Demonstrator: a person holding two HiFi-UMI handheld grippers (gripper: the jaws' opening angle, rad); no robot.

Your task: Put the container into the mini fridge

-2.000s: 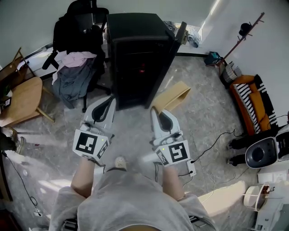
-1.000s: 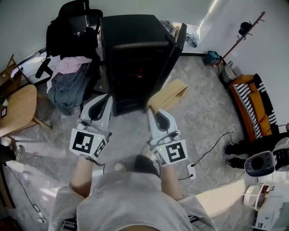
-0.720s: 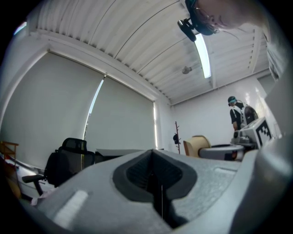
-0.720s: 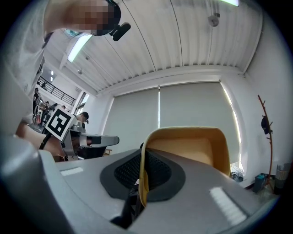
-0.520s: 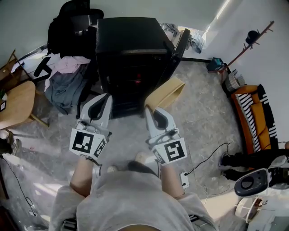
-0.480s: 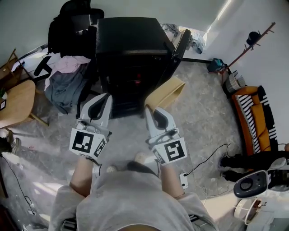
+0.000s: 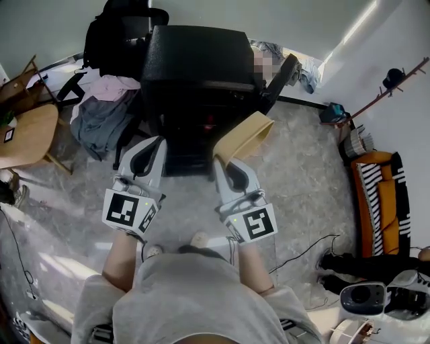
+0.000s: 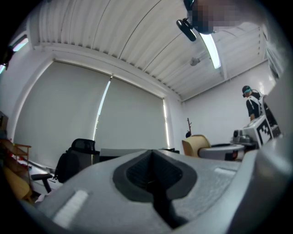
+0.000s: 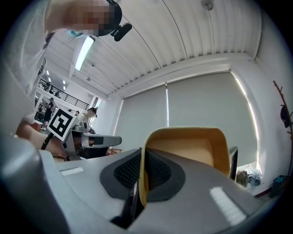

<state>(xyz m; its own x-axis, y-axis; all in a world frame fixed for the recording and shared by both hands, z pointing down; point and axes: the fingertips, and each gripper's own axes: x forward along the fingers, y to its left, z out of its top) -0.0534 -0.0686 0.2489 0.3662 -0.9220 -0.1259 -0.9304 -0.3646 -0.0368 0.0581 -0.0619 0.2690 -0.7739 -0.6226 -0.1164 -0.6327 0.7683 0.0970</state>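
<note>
Container, tan and open-topped, is clamped by one wall between the jaws of the right gripper; it juts toward 1 o'clock from those jaws, above the floor, just before the mini fridge; the fridge stands at 12 o'clock, its door swung out at 1 o'clock; the left gripper, at 9 o'clock of the right one, has its jaws pressed together on nothing.

Grey marbled floor — wooden table, office chair, pale walls
</note>
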